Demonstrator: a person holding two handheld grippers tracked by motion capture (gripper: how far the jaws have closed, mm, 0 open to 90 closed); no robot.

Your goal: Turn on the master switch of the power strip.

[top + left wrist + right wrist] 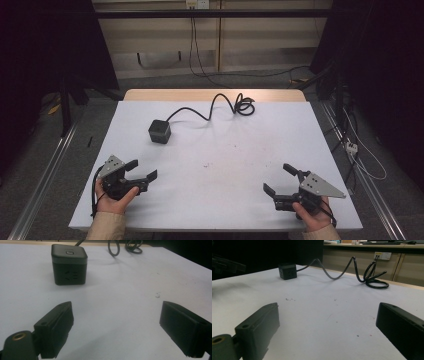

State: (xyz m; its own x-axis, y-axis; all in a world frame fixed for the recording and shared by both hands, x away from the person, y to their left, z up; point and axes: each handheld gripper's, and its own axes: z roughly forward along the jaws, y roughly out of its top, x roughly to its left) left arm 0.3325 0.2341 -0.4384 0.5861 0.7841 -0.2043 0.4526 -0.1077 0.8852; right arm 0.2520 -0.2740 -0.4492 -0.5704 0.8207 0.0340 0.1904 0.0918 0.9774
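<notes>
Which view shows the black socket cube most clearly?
The left gripper view: the cube is near, with its top button and front socket visible. The high view shows it small; the right gripper view shows it far off.

Cube socket (69, 264) button label too small to read, cable (125, 246) cut off at top edge

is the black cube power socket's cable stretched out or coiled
Partly coiled: the black cable snakes from the black cube power socket and ends in loops near the table's far edge.
</notes>
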